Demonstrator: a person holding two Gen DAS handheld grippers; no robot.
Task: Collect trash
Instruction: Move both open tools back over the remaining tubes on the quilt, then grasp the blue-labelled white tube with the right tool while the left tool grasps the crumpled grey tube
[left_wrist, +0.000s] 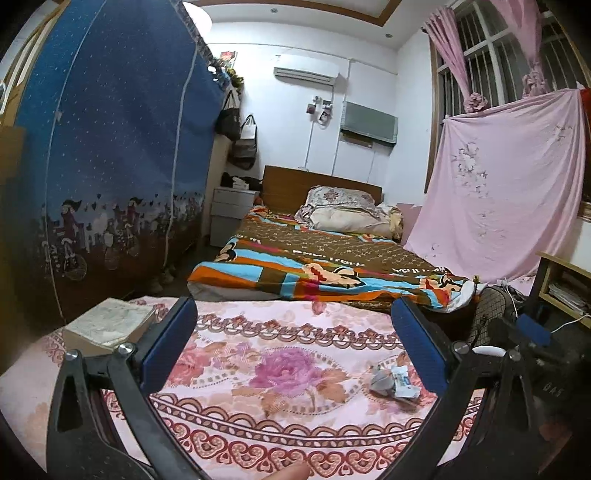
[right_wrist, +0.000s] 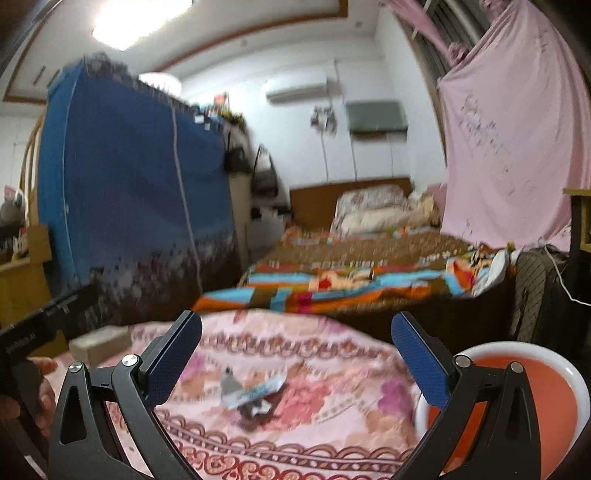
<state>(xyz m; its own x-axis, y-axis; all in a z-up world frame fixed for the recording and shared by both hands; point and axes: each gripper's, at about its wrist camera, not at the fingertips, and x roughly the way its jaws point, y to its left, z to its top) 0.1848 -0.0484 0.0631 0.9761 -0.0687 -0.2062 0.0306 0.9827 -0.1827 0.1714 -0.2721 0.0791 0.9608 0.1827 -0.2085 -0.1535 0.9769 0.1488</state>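
Crumpled wrapper trash (left_wrist: 393, 382), grey and white with blue print, lies on a table covered by a pink floral cloth (left_wrist: 288, 369). My left gripper (left_wrist: 295, 347) is open and empty above the cloth, the trash just inside its right finger. In the right wrist view the same trash (right_wrist: 249, 395) lies between and below the fingers of my right gripper (right_wrist: 295, 354), which is open and empty. A bin with a white rim and orange inside (right_wrist: 546, 387) stands at the right, behind the right finger. The other gripper's body (right_wrist: 40, 325) shows at the left edge.
A small box with a pale top (left_wrist: 110, 325) sits on the cloth at the left. Beyond the table is a bed with a colourful blanket (left_wrist: 325, 266), a blue fabric wardrobe (left_wrist: 110, 166) at the left, and a pink sheet (left_wrist: 498, 192) hanging at the right.
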